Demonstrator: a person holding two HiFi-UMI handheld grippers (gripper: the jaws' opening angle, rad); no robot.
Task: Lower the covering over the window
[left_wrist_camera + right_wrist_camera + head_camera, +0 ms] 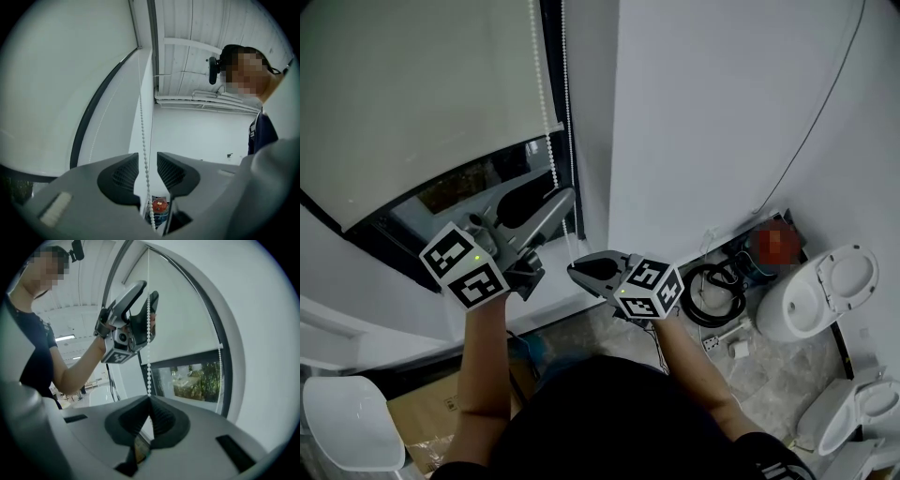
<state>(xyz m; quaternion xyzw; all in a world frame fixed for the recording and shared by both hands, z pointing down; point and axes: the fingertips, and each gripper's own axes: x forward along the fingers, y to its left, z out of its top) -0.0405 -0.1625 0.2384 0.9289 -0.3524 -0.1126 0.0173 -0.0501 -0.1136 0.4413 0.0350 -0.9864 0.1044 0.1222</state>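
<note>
A pale roller blind (412, 94) covers the upper window, with a strip of bare glass (478, 183) below its bottom edge. A white bead chain (546, 103) hangs along the dark frame. My left gripper (555, 194) is raised beside the chain. In the left gripper view the chain (142, 122) runs through the gap of the left gripper (147, 166), and the pads stand apart from it. Lower down, my right gripper (574, 270) is shut on the chain. The right gripper view shows the right gripper (150, 401) pinching the chain (149, 357), with the left gripper (145, 310) above it.
A white wall (703, 112) rises right of the window. On the floor to the right are a toilet (816, 295), a second toilet (862, 408), a coiled black cable (712, 291) and a red object (773, 244). A white chair (352, 422) and a cardboard box (422, 422) sit at lower left.
</note>
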